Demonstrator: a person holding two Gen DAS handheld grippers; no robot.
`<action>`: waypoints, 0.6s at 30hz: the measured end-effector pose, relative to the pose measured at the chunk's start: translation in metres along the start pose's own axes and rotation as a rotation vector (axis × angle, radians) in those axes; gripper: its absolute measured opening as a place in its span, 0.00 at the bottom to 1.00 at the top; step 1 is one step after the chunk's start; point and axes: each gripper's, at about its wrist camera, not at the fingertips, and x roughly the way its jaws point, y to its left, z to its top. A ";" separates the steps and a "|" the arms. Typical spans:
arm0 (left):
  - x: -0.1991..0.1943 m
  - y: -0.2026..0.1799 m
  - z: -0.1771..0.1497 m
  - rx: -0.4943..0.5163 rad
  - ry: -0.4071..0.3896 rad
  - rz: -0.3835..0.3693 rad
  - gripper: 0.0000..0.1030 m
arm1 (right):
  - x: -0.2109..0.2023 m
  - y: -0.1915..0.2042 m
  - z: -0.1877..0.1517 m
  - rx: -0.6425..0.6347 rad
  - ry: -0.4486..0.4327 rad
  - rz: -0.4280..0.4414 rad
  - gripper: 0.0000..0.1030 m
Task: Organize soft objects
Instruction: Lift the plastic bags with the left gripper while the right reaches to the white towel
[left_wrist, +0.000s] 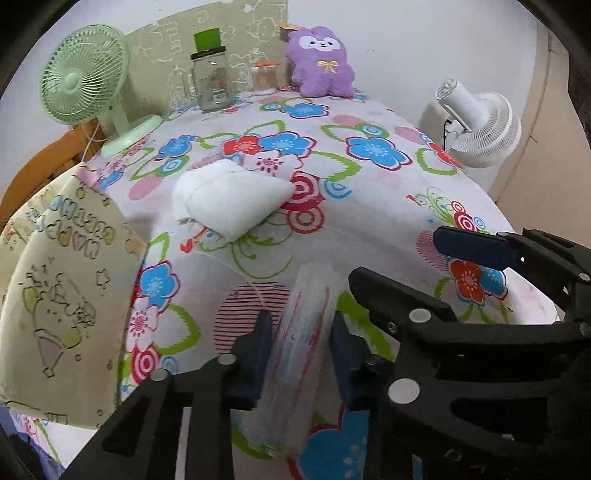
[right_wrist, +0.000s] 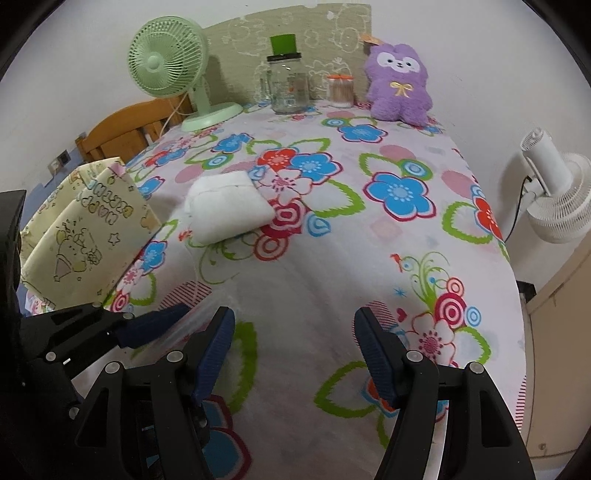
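A clear, soft plastic-wrapped pack lies near the front edge of the floral tablecloth. My left gripper is shut on it, one blue pad pressing each side. That gripper also shows at the left edge of the right wrist view, where the pack is mostly hidden. My right gripper hovers open over bare cloth just right of it, nothing between its fingers. One of its blue pads shows in the left wrist view. A white padded cushion lies mid-table. A purple plush sits against the back wall.
A pale yellow cartoon-print bag stands open at the table's left edge. Along the back are a green fan, a glass jar and a small swab jar. A white fan stands off the right edge, a wooden chair at the left.
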 end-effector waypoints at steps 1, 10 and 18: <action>-0.002 0.002 0.000 -0.006 -0.005 0.004 0.22 | 0.000 0.003 0.001 -0.003 -0.003 0.004 0.69; -0.017 0.021 0.003 -0.047 -0.036 0.033 0.19 | 0.001 0.025 0.014 -0.027 -0.028 0.034 0.69; -0.013 0.039 0.015 -0.128 -0.043 0.059 0.19 | 0.012 0.035 0.035 -0.063 -0.040 0.031 0.69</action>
